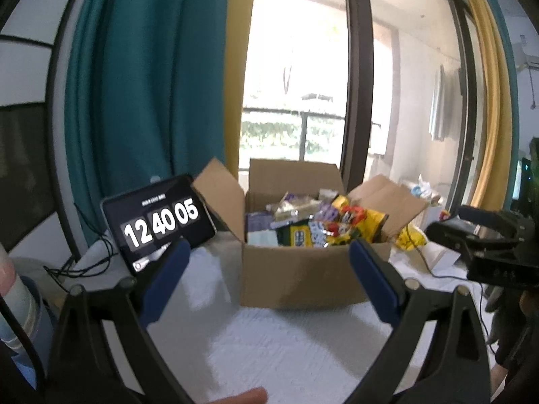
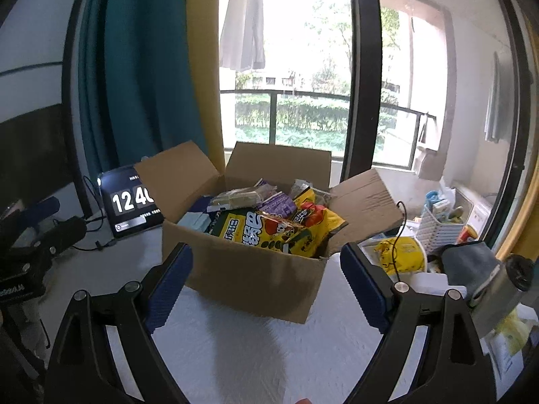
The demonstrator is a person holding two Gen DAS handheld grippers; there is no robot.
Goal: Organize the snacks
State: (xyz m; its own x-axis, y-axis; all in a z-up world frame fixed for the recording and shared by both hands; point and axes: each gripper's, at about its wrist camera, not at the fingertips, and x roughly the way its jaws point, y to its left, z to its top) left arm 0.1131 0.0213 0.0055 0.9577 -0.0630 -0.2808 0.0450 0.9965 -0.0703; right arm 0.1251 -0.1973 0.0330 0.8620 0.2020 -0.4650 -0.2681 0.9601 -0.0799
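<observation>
**Backlit, blown-out window, soft focus**

Daylight pours in from the window (image 1: pixel 296 67), overexposed to near white in left view, milder in right. Cardboard box (image 2: pixel 249 269) front sits in shade, with a soft shadow on the white table (image 2: pixel 235 346). Strong fisheye bending and dark vignette at edges. Overall slight blur; table texture smeared.

"12 40 05" in white digits on the tablet (image 1: pixel 158 223) screen.

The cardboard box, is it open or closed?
Open. The cardboard box has its flaps standing up, and snack packets show inside.
</observation>
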